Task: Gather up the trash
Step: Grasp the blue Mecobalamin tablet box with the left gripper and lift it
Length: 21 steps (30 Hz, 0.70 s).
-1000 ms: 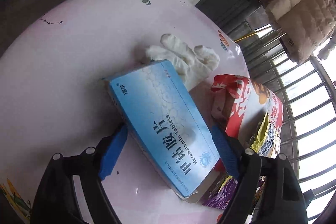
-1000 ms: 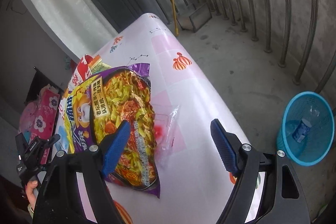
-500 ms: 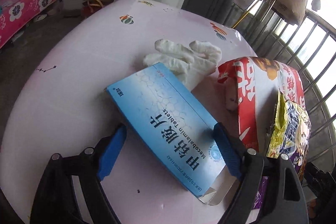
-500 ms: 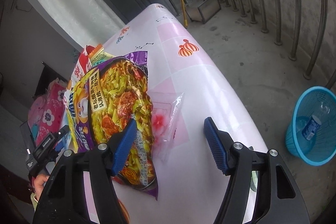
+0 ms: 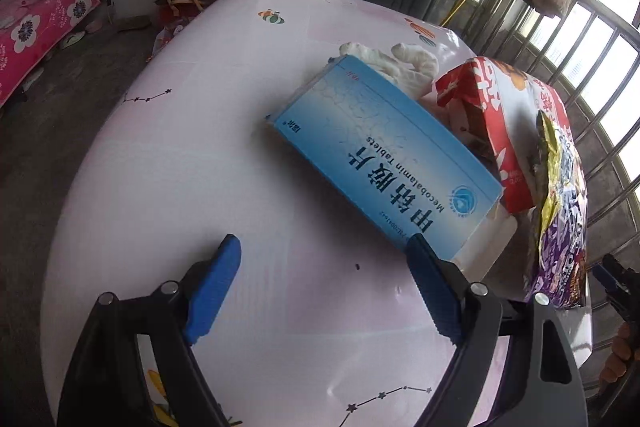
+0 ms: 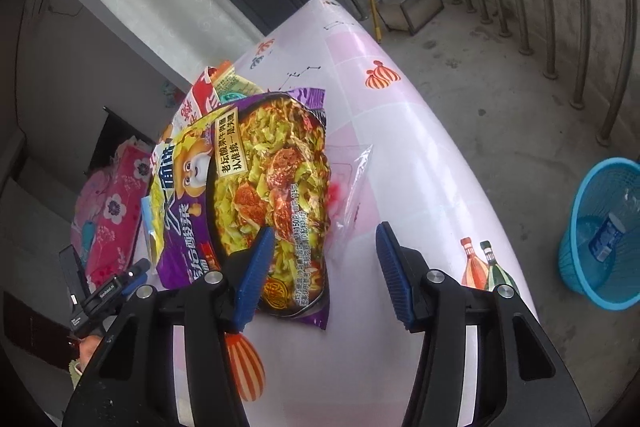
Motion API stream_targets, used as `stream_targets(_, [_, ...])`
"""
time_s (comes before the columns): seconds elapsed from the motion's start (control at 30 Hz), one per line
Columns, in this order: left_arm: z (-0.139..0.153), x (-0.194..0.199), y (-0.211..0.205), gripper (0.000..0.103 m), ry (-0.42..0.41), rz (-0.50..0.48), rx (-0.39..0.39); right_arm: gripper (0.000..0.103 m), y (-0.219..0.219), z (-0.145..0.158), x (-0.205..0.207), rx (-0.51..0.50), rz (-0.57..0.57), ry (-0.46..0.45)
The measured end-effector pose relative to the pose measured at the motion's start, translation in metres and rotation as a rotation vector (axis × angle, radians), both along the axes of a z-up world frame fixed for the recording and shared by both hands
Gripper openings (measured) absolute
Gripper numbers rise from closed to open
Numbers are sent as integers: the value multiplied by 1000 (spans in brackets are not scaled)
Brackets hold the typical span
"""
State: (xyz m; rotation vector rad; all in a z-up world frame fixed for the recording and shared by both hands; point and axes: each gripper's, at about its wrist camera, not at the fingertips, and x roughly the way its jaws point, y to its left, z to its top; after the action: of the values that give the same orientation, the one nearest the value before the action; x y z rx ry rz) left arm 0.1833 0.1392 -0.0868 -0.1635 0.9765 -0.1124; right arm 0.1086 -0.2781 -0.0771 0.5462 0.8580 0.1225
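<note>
The left gripper [image 5: 324,281] is showing two blue ribbed finger pads [image 5: 212,289] bolted onto matte black angular arms, each arm carrying round silver screw heads. The right gripper [image 6: 322,273] is presenting the same build: blue ridged pads [image 6: 394,273] on black arms with triangular cut-outs and silver pivot screws. In the right wrist view, the opposite handset's black camera housing [image 6: 106,293] is displaying small white lettering, too small to read. Bare skin of the person's right hand [image 5: 618,357] is showing at the left wrist view's edge.
</note>
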Motion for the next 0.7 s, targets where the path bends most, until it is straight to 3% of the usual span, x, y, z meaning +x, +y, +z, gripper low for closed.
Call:
stream_targets(0.07, [-2, -5, 5, 80, -5, 16, 62, 50, 8, 14, -2, -34, 20, -39])
stream_targets(0.13, [-2, -9, 15, 80, -7, 31, 44, 50, 17, 26, -1, -71, 46, -74])
stream_targets(0.3, [13, -8, 35, 79, -26, 86, -182, 50, 31, 36, 13, -97, 63, -84])
stream_targets(0.4, [25, 3, 33, 79, -59, 97, -272, 50, 34, 34, 16, -92, 64, -79])
stream_targets(0.53, [50, 28, 12, 77, -179, 14, -257, 51, 37, 30, 15, -105, 67, -60])
stream_targets(0.6, [57, 45, -3, 67, -225, -69, -225, 51, 38, 28, 13, -108, 64, -47])
stream_targets(0.7, [48, 83, -23, 47, -150, -198, -234, 51, 37, 28, 12, -106, 56, -37])
